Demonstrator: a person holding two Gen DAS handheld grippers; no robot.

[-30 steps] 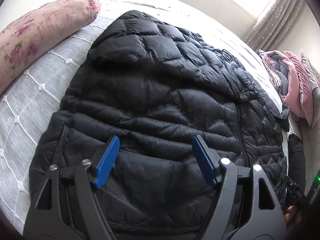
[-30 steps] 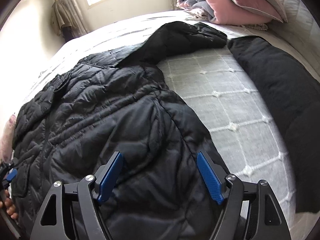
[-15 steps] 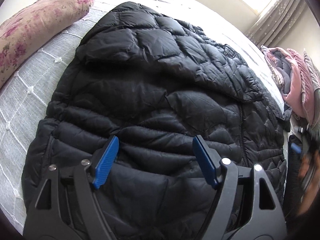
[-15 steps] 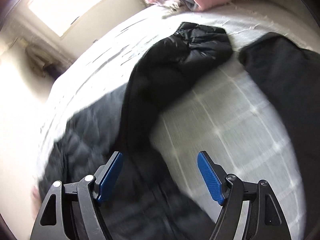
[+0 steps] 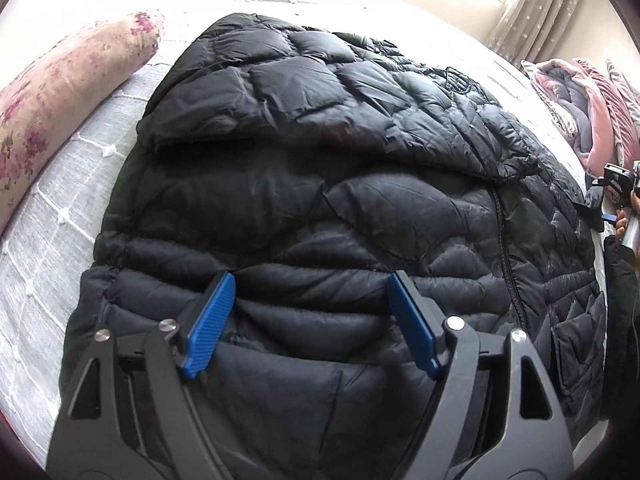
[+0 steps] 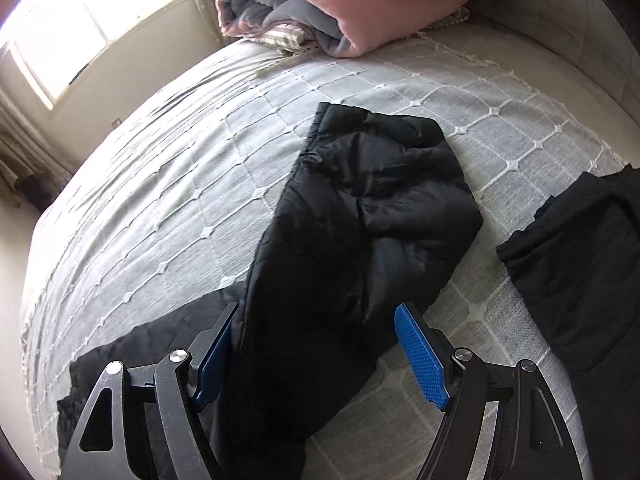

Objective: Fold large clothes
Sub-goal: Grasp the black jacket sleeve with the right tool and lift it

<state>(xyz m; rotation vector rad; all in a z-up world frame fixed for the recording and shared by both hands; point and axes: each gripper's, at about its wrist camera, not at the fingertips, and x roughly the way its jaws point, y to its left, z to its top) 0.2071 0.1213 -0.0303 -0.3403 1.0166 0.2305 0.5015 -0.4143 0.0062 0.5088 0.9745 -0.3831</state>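
A black quilted puffer jacket (image 5: 320,184) lies spread on the bed, one sleeve folded across its chest. My left gripper (image 5: 311,280) hovers open over the jacket's lower part, blue pads wide apart with nothing gripped. The jacket's other sleeve (image 6: 360,220) lies stretched out on the white bedspread (image 6: 160,200). My right gripper (image 6: 318,310) stands open above that sleeve, which runs between its fingers without being pinched. At the far right edge of the left wrist view, a hand (image 5: 622,224) holds the right gripper.
A floral bolster pillow (image 5: 60,104) lies along the jacket's left side. Folded pink and grey blankets (image 6: 320,12) sit at the head of the bed. Another black garment (image 6: 580,280) lies right of the sleeve. A bright window (image 6: 80,32) is behind.
My right gripper has swung quickly from over the jacket's body out to the stretched sleeve, rolling as it went. The left gripper has edged slightly over the jacket. The jacket lies as before.
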